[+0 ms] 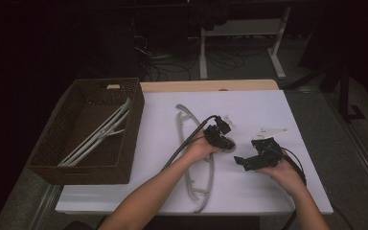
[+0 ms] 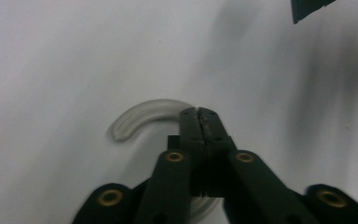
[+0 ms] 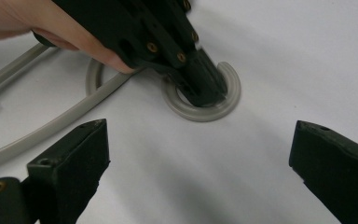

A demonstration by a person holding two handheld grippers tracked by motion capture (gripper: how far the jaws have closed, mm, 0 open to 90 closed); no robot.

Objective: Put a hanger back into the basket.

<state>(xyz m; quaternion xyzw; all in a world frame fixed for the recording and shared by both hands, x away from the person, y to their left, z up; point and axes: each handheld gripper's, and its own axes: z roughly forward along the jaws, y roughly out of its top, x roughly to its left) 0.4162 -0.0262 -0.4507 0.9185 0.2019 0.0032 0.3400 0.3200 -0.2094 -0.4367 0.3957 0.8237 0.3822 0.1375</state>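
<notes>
A grey plastic hanger (image 1: 211,175) lies flat on the white table, its hook (image 3: 214,112) at the right end. My left gripper (image 1: 224,142) points down with its tips inside the hook's loop. The jaws are shut, pads together and nothing between them, and the hook (image 2: 140,116) curves round beside the left gripper (image 2: 199,113). In the right gripper view the left gripper (image 3: 205,91) rests within the ring, a hand behind it. My right gripper (image 3: 203,158) stands wide open a short way to the right, facing the hook with nothing between its jaws, and in the high view the right gripper (image 1: 255,160) is low over the table.
A brown wicker basket (image 1: 76,172) stands at the table's left with pale hangers (image 1: 100,132) lying in it. White table surface (image 1: 268,105) stretches behind and to the right of the grippers. Beyond the far edge are a desk frame (image 1: 278,52) and cables on the floor.
</notes>
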